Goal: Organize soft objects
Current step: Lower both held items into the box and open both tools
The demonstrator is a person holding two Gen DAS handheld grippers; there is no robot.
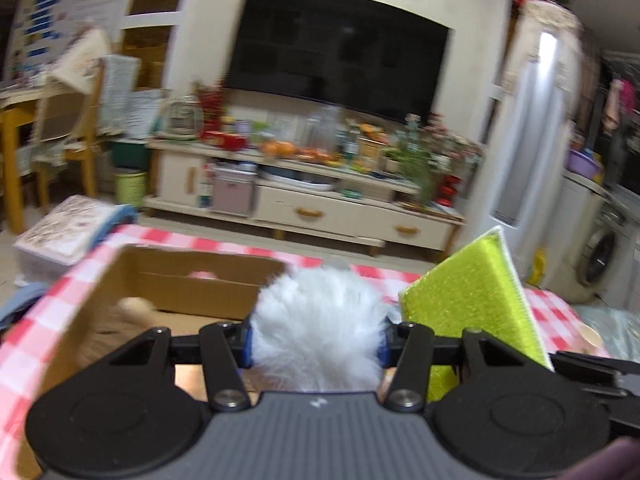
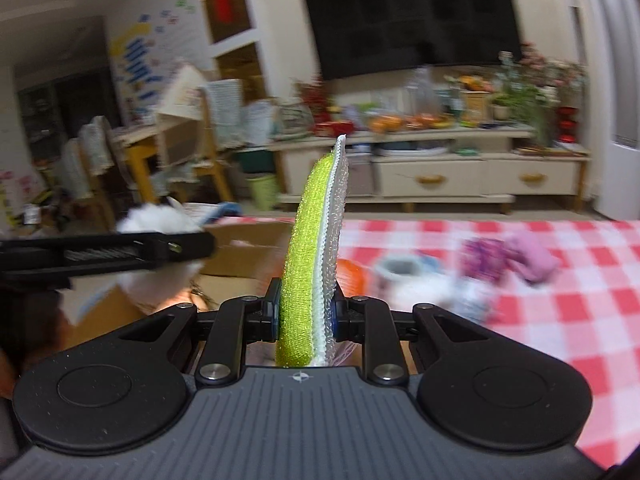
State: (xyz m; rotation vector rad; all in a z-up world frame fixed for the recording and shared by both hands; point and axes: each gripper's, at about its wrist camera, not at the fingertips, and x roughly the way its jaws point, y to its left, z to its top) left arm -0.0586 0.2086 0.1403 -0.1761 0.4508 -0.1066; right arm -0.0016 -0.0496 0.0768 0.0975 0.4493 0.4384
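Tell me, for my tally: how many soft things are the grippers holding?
2: a white fluffy ball in the left gripper, a green sponge in the right gripper.

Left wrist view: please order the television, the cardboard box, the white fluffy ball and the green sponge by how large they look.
1. television
2. cardboard box
3. white fluffy ball and green sponge: look alike, unranked; both are very near the camera.
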